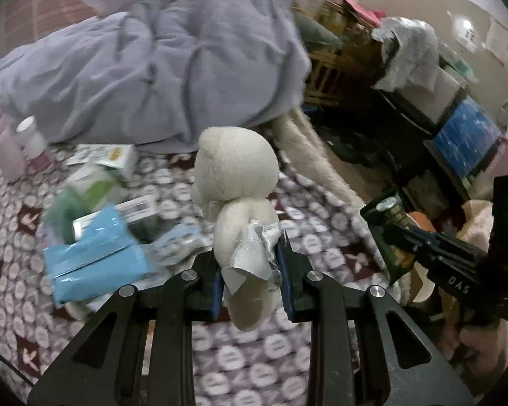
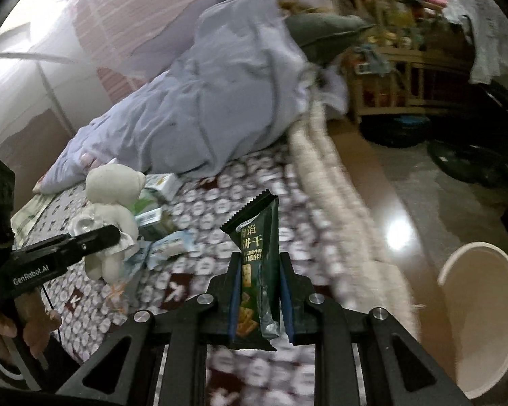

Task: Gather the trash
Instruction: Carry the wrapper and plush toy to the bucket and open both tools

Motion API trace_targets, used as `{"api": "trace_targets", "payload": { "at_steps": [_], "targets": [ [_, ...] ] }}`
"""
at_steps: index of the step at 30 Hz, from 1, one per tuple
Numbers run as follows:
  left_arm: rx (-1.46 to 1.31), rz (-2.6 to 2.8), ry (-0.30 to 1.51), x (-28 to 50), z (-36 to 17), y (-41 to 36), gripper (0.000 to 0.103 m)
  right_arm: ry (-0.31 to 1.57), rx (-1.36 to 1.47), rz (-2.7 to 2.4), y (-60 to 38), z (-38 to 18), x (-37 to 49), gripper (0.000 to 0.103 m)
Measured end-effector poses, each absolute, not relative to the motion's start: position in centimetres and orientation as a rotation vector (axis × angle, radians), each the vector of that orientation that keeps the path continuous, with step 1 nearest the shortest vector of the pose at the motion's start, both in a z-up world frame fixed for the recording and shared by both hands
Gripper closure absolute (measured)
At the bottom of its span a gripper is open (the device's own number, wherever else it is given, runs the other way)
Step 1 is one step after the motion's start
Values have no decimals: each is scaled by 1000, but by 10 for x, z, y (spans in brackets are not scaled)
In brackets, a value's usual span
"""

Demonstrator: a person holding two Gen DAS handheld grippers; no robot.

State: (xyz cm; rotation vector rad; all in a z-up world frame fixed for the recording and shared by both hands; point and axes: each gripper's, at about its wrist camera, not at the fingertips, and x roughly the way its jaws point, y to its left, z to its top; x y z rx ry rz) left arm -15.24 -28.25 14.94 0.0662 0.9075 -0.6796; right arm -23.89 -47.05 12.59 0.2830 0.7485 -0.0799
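- Green snack wrapper [image 2: 255,264], upright and clamped between the two fingers of the right gripper [image 2: 258,291], held above the patterned bedspread [image 2: 199,209].
- White bin [image 2: 481,321] open-mouthed at lower right on the floor, near the bed edge.
- Best handled, by judgement: swing right until over the bin's mouth, lower, only then part the fingers.
- Left gripper [image 1: 250,270] closed on a cream plush toy [image 1: 235,182], lifted above the bed; probably not trash.
- More litter near it: blue packet [image 1: 94,260] and small cartons [image 1: 111,159].
- Right wrist view alone shows the bin.
- Left wrist view alone shows two bottles [image 1: 13,145] beside the grey duvet [image 1: 159,67].
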Motion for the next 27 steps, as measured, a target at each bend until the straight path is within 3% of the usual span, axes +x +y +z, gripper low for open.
{"api": "trace_targets", "payload": {
  "at_steps": [14,27],
  "targets": [
    [186,-836,896,-184,147,-400,78,723,330,-279,-561,132,-297,84],
    [206,-1023,963,-211,134,-490,78,751,418,-445,-637,103,-337,84]
  ]
}}
